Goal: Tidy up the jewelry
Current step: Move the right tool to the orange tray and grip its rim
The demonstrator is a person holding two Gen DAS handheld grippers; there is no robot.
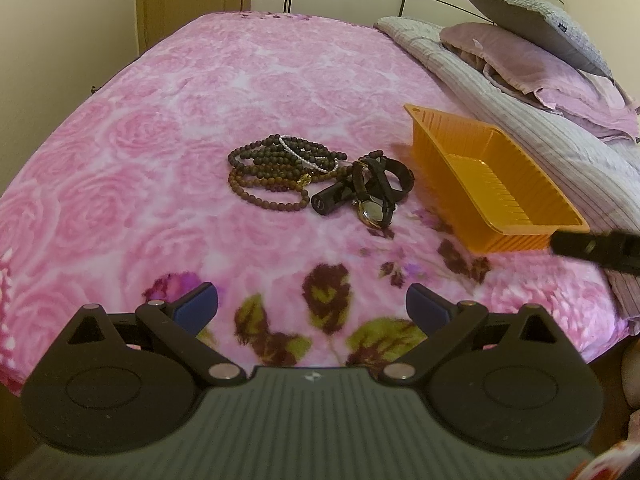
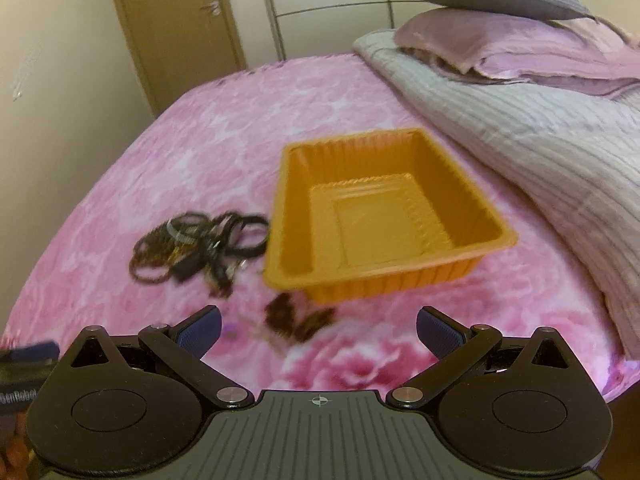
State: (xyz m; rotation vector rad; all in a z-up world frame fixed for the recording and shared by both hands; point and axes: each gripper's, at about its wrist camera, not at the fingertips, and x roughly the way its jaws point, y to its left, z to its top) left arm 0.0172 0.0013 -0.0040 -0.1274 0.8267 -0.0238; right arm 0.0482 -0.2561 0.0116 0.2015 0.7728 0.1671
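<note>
A pile of jewelry lies on the pink floral bedspread: dark and brown bead strings [image 1: 276, 170], a thin white bracelet [image 1: 304, 154], a black cylinder [image 1: 330, 200] and a black-strapped watch [image 1: 374, 210]. The pile is blurred in the right wrist view [image 2: 192, 246]. An empty orange plastic tray [image 1: 496, 184] [image 2: 384, 208] stands just right of the pile. My left gripper [image 1: 312, 310] is open and empty, short of the pile. My right gripper [image 2: 318, 328] is open and empty, just short of the tray's near wall. Its tip shows at the right edge of the left view [image 1: 592, 246].
Folded striped grey bedding [image 1: 532, 120] [image 2: 540, 128] with mauve pillows [image 1: 532, 64] and a grey pillow [image 1: 532, 16] lies along the right behind the tray. A door [image 2: 176, 28] and wardrobe panels stand beyond the bed's far edge. The bedspread [image 1: 168, 128] stretches left.
</note>
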